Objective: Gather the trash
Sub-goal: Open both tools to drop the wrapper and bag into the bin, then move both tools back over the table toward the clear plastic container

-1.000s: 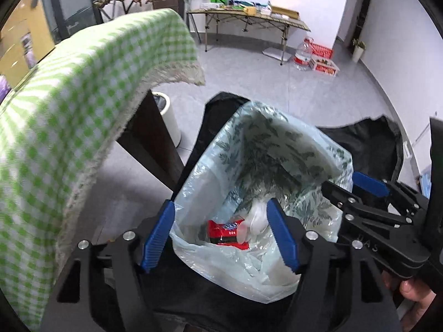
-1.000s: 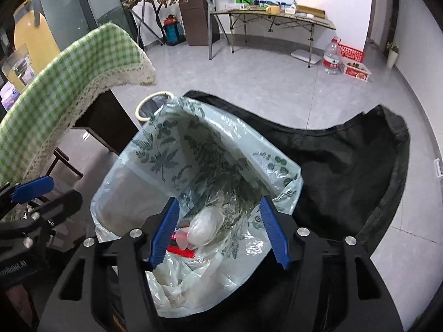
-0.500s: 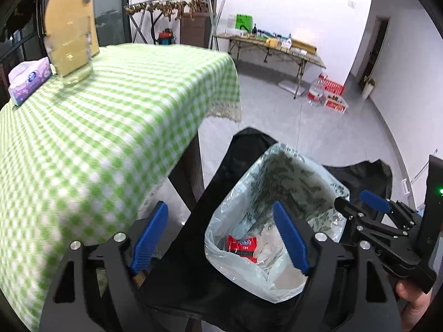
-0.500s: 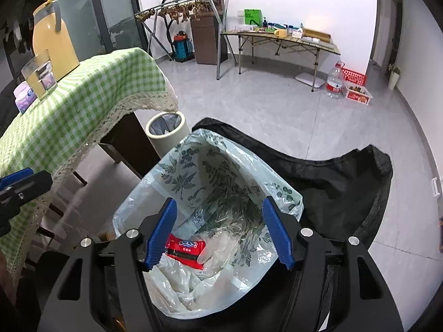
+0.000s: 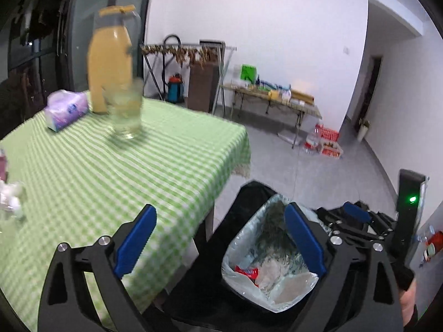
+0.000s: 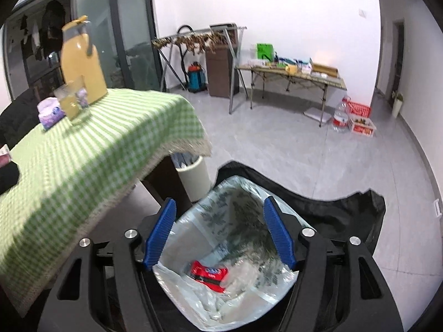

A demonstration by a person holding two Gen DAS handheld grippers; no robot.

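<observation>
With my left gripper (image 5: 218, 242) and right gripper (image 6: 218, 236) just opened wide and empty above the trash bag (image 6: 235, 249), I should reach gently for the white scraps (image 5: 9, 197) on the table (image 5: 110, 171) beside the bag

Bright, even indoor light; fisheye-bent dark edges; motion blur smears the tablecloth (image 5: 124, 166).

A home's living space: left of the tool, a gingham-clothed counter (image 5: 166, 160) bearing a juice jug (image 5: 110, 63) and tissue pack (image 5: 66, 109); ahead, a clothes-drying rack (image 6: 199, 37) and sliding glass doors (image 6: 110, 33).
</observation>
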